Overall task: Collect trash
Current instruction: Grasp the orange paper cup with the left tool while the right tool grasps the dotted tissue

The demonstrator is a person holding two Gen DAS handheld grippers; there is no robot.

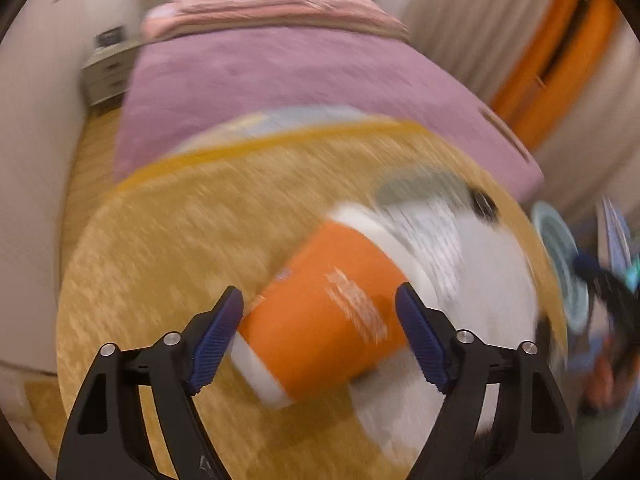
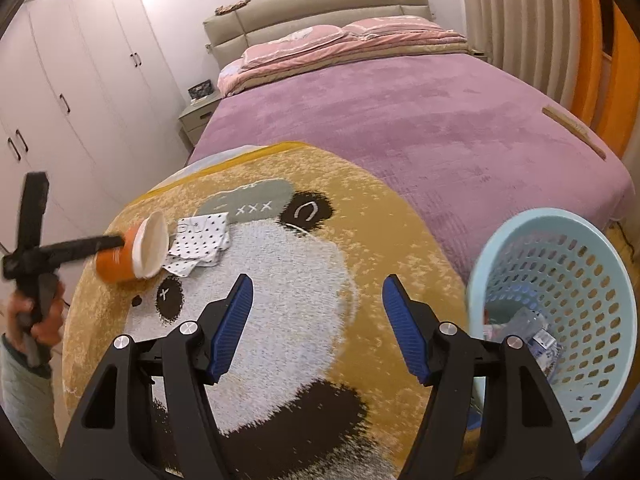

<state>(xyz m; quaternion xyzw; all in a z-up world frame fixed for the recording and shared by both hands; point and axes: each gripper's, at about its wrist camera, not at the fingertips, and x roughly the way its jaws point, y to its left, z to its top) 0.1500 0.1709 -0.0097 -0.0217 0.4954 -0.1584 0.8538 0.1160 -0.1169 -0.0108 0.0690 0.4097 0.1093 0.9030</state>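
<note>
An orange paper cup (image 1: 332, 316) with a white rim lies on its side on the round panda rug (image 1: 168, 240). My left gripper (image 1: 320, 336) is open, its blue pads on either side of the cup; that view is blurred. In the right wrist view the cup (image 2: 128, 256) lies at the left beside a white dotted cloth (image 2: 202, 240), with the left gripper's fingers at the cup. My right gripper (image 2: 316, 328) is open and empty above the rug (image 2: 304, 312). A light blue perforated basket (image 2: 560, 320), tilted on its side at the right, holds some trash.
A bed with a purple cover (image 2: 400, 120) and pink pillows lies behind the rug. White wardrobes (image 2: 72, 80) and a nightstand (image 2: 198, 116) stand at the left. Orange curtains (image 2: 616, 60) hang at the right. A wooden stick (image 2: 572, 130) lies on the bed's right edge.
</note>
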